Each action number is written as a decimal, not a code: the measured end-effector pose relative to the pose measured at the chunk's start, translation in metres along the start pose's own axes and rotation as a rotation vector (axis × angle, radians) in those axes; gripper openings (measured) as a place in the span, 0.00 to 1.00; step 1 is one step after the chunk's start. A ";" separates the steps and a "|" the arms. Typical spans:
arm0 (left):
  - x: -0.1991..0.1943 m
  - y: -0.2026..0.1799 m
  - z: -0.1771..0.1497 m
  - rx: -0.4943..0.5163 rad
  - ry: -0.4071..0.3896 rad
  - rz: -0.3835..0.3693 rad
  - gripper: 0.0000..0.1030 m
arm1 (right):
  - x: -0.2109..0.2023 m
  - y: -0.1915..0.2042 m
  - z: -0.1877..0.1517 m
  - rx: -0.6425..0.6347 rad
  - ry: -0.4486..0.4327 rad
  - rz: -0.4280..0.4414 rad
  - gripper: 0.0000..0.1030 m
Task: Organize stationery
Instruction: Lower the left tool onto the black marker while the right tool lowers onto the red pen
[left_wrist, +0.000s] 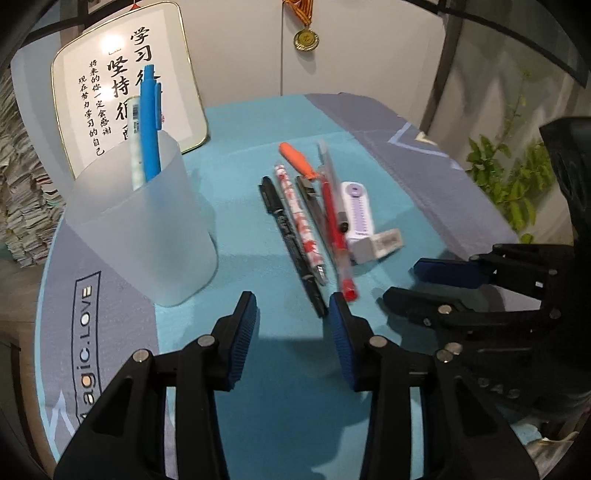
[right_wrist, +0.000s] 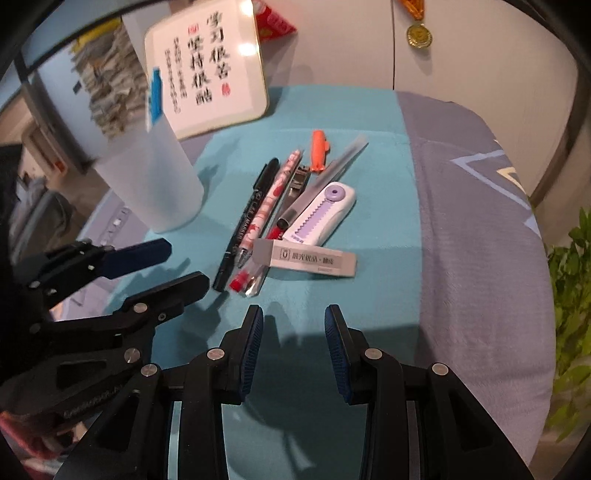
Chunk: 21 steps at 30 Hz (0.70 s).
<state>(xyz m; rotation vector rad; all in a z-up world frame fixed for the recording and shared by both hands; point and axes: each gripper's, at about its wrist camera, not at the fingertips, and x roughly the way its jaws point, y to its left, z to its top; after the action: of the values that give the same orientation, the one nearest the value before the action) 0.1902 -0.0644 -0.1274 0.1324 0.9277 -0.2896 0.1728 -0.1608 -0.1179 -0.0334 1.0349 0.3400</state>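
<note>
A white plaque (left_wrist: 125, 92) with black calligraphy is leaning against the wall. A gold medal (left_wrist: 306, 38) is hanging beside it. Leafy green plant (left_wrist: 509, 177) is showing right; stacked papers (left_wrist: 18, 206) are sitting left.

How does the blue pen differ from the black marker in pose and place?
The blue pen stands nearly upright inside the frosted cup; the black marker lies flat on the teal mat. The blue pen has one neighbour in the cup; the black marker lies among several loose items. Neither is held.
</note>
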 end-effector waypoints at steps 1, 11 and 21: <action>0.004 0.001 0.001 -0.002 0.005 0.007 0.36 | 0.006 0.001 0.003 -0.006 0.008 -0.023 0.35; 0.027 -0.007 0.010 0.014 0.038 -0.013 0.35 | 0.000 -0.059 0.036 0.276 -0.141 -0.044 0.35; 0.020 -0.003 0.002 0.027 0.034 -0.046 0.10 | 0.001 -0.011 0.026 0.138 -0.051 0.201 0.35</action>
<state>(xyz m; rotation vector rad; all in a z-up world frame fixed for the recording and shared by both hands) 0.2026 -0.0717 -0.1420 0.1414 0.9620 -0.3435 0.1983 -0.1659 -0.1064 0.2033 1.0115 0.4488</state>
